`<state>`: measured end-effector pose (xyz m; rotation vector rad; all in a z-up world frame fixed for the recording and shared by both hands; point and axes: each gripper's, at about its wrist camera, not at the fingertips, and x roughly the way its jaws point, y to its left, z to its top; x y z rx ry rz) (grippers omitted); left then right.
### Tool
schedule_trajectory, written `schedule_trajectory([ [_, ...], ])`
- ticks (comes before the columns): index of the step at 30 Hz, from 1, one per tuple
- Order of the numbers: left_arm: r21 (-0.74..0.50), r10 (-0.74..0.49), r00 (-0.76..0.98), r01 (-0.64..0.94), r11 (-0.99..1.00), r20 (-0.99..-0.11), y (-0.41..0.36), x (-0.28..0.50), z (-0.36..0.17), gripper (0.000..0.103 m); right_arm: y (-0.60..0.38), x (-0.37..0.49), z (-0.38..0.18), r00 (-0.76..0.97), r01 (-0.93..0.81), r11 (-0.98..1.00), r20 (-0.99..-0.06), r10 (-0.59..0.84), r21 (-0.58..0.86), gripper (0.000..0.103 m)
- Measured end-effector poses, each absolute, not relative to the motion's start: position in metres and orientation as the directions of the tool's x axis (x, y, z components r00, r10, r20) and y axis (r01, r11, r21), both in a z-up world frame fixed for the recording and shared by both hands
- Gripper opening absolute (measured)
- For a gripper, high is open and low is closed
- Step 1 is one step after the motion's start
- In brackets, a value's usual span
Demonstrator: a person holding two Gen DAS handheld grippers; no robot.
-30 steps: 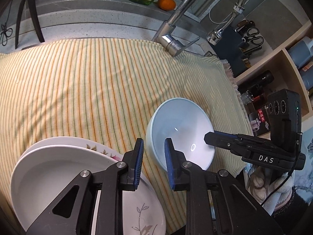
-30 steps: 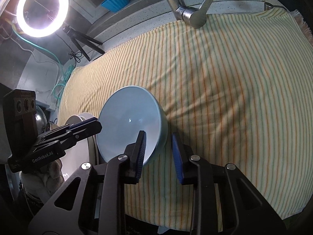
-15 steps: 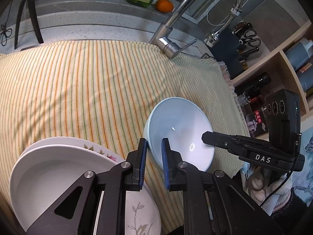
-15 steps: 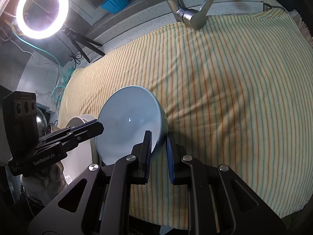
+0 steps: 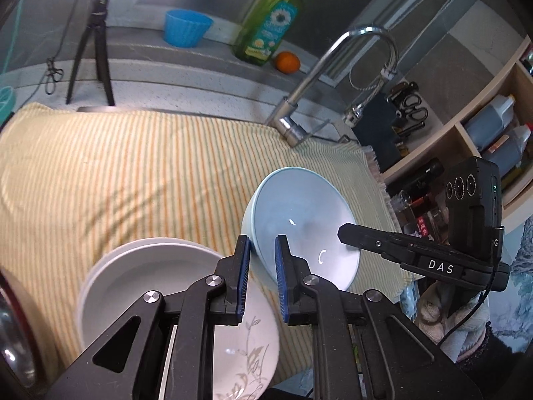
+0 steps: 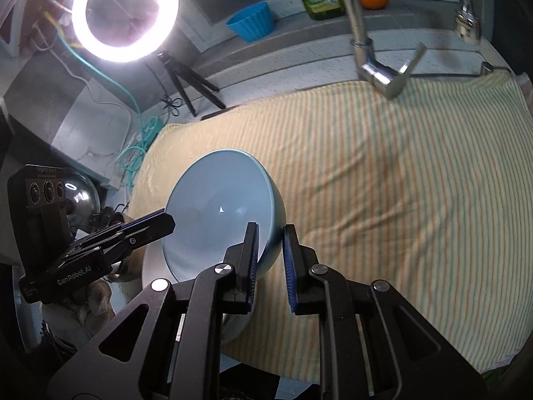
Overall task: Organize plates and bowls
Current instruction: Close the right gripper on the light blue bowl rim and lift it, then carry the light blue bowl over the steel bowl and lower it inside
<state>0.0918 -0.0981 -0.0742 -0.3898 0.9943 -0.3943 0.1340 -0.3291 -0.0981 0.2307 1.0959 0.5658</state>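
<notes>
Striped cloth (image 5: 140, 166) covers our counter by the tap (image 5: 299, 100), under a harsh ring light (image 6: 125, 13). Our left claw (image 5: 261, 276) and right claw (image 6: 269, 263) each pinch opposite rims of the pale blue bowl (image 5: 299, 220), which hangs tilted above the cloth, just beside the stacked plates (image 5: 160, 286). We judge it glazed, rigid, slick and breakable, with some weight. Narrow rim grips suit it, provided both sides stay level; a slip could chip the plates below.
</notes>
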Motion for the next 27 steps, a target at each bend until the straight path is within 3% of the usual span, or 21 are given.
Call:
schedule_trajectory([
  [27,-0.489,-0.293,0.665,-0.126,0.863,-0.688,0.071,-0.006,-0.044,0.013,-0.131,0.092,-0.073,0.162,-0.59,0.672,-0.75,0.642,0.448,0.015],
])
